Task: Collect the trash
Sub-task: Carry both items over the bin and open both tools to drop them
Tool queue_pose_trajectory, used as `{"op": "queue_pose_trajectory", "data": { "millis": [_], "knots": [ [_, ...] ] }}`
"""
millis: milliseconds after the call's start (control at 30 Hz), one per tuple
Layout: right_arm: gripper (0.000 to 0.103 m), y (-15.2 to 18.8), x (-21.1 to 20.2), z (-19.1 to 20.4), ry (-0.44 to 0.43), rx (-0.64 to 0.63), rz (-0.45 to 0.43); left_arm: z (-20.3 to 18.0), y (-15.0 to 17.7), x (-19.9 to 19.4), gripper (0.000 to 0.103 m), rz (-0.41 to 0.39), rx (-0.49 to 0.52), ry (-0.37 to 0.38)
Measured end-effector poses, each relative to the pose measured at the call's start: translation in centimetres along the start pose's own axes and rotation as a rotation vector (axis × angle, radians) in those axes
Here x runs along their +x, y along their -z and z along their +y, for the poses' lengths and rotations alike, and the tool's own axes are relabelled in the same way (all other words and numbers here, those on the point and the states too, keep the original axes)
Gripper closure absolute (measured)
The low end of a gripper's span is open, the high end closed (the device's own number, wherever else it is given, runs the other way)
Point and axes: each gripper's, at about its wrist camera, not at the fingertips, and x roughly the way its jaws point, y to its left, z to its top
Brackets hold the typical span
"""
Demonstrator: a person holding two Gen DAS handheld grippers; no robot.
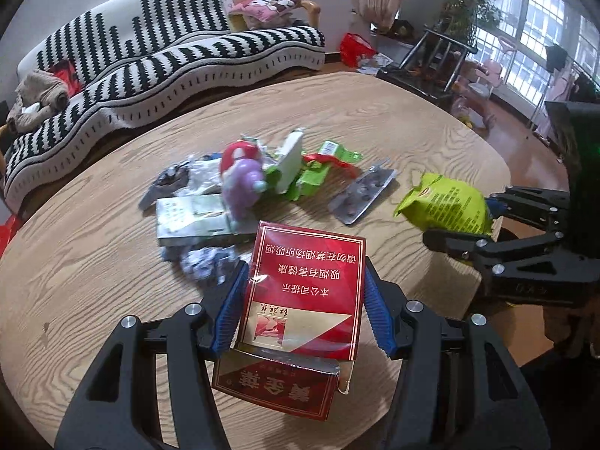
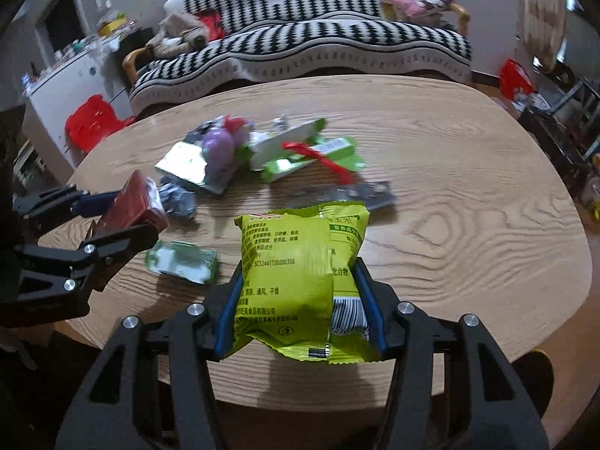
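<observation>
My left gripper (image 1: 303,281) is shut on a red cigarette pack (image 1: 300,292) with its lid hanging open, held above the wooden table (image 1: 93,262). My right gripper (image 2: 296,273) is shut on a yellow-green snack bag (image 2: 292,273), also above the table. Each gripper shows in the other's view, the right one with the snack bag (image 1: 446,202), the left one with the red pack (image 2: 135,202). A pile of trash lies mid-table: a purple toy bottle (image 1: 242,183), green wrappers (image 1: 315,176), a silver pill blister (image 1: 362,195), a flat green-white box (image 1: 195,221), crumpled foil (image 1: 204,262).
A black-and-white striped sofa (image 1: 168,60) stands behind the table, with cushions on it. A red stool (image 2: 92,122) and a white cabinet (image 2: 63,86) stand at the left. A red bag (image 1: 354,48), chairs and plants stand by the window at the right.
</observation>
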Motion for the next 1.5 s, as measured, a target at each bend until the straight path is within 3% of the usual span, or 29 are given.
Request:
{"op": "queue_pose_trajectory", "data": {
  "millis": [367,800,933,1167,1267,1500],
  "knots": [
    [0.049,2.3,-4.9,-7.3,0.065,0.140,-0.056,-6.8,-1.6,1.7,0.046,-0.005,0.083,0.092],
    [0.049,8.6,-13.5,-20.7,0.160,0.494,-0.171,-23.4,-3.9,5.8,0.046,0.003,0.260,0.343],
    [0.049,11.8,-14.7,-25.0,0.189,0.626,-0.144,-28.9,-3.6,8.2,0.046,0.048,0.297,0.417],
    [0.049,18.9,-16.2,-32.0,0.336,0.872,-0.063,-37.1,-2.0,11.8,0.046,0.117,0.367,0.513],
    [0.049,20.5,-16.4,-33.3,0.408,0.906,-0.033,-39.9,-1.0,13.4,0.046,0.151,0.376,0.542],
    [0.049,22.6,-16.3,-34.8,0.441,0.967,-0.016,-42.6,-0.3,15.4,0.046,0.188,0.386,0.560]
  ]
}}
